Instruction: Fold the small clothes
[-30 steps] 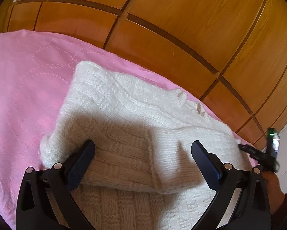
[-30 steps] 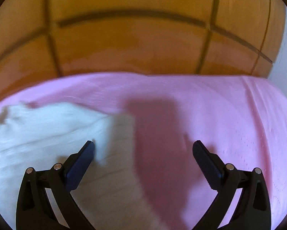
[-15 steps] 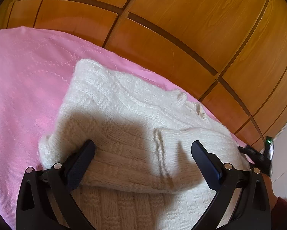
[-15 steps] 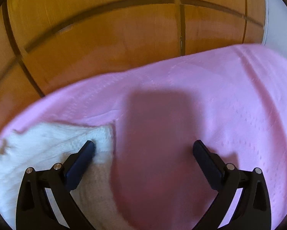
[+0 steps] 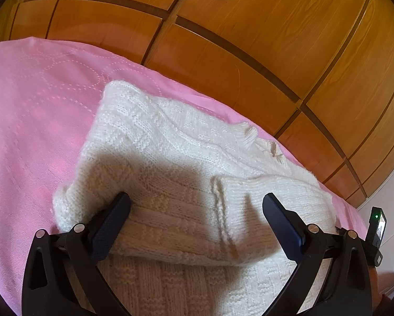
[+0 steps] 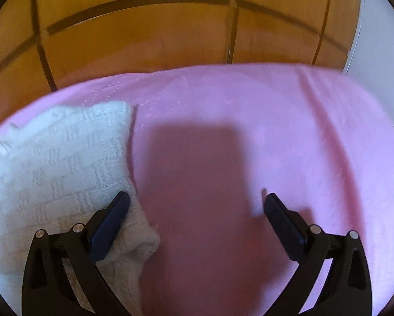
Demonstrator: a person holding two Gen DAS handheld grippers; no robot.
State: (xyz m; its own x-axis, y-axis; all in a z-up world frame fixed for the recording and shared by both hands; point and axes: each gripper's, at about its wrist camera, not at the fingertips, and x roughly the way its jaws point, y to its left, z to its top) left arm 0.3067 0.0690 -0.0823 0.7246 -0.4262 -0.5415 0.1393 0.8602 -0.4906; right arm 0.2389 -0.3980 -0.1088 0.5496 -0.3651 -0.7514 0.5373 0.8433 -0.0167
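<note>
A cream knitted sweater (image 5: 170,158) lies on the pink bedspread (image 5: 34,121), with both sleeves folded across its body. My left gripper (image 5: 195,210) is open and empty, hovering just above the folded sleeves, its fingers either side of the sleeve cuff (image 5: 220,210). In the right wrist view the sweater (image 6: 55,163) lies at the left. My right gripper (image 6: 195,210) is open and empty, mostly over bare bedspread (image 6: 276,131), its left finger (image 6: 110,221) at the sweater's right edge. The other gripper's body (image 5: 375,231) shows at the left wrist view's right edge.
A wooden panelled wardrobe (image 5: 249,39) stands close behind the bed's far edge. A white wall (image 6: 375,39) is at the right. The bedspread stretches to the left and right of the sweater.
The right gripper has swung about and moved off the sweater to its right edge. The left gripper has barely shifted. The right sleeve lies a little further right.
</note>
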